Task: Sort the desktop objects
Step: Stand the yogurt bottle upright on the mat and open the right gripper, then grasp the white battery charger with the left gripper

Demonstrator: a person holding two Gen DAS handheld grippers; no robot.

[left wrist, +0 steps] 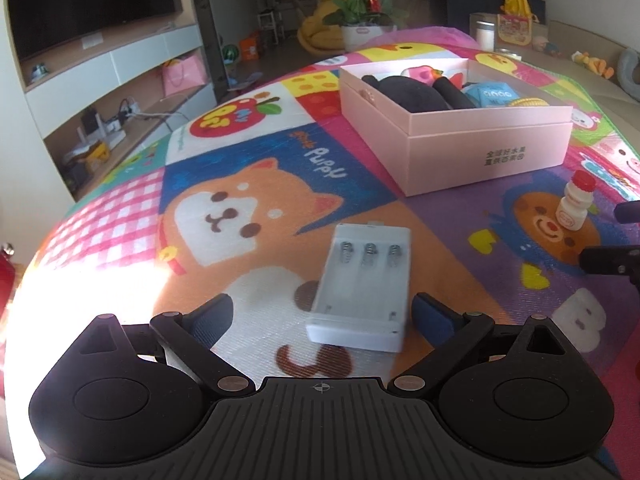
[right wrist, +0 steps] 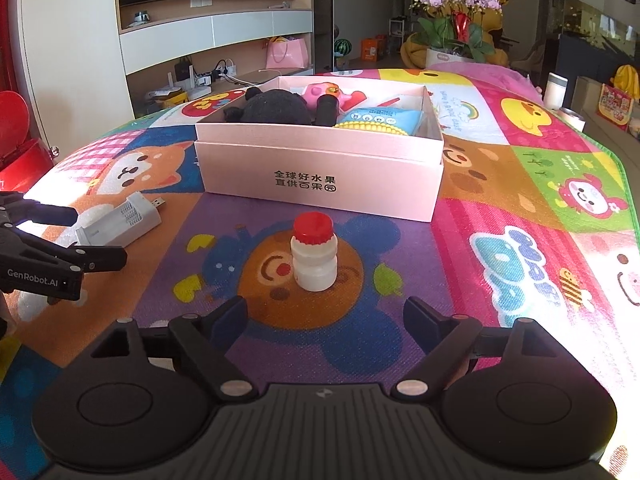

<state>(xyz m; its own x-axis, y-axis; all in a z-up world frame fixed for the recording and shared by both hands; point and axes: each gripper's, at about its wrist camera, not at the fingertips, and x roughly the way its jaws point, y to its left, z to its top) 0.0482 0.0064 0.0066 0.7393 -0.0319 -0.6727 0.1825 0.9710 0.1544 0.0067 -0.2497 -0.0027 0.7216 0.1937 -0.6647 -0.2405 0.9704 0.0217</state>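
Note:
A white battery charger (left wrist: pixel 364 288) lies flat on the cartoon mat between the fingers of my left gripper (left wrist: pixel 323 312), which is open; the left pad stands well clear of it and the right pad sits close beside it. In the right wrist view the charger (right wrist: pixel 120 220) lies at the left with the left gripper (right wrist: pixel 76 236) around it. A small white bottle with a red cap (right wrist: pixel 314 258) stands upright just ahead of my right gripper (right wrist: pixel 326 320), open, with nothing between its fingers. In the left wrist view that bottle (left wrist: pixel 574 204) stands at the right.
An open pink box (right wrist: pixel 320 164) sits behind the bottle, holding a black plush, a pink toy, a blue packet and a yellow corn toy. A flower pot (right wrist: pixel 452 54) and a white cup (right wrist: pixel 555 90) stand at the mat's far end. Shelves line the left wall.

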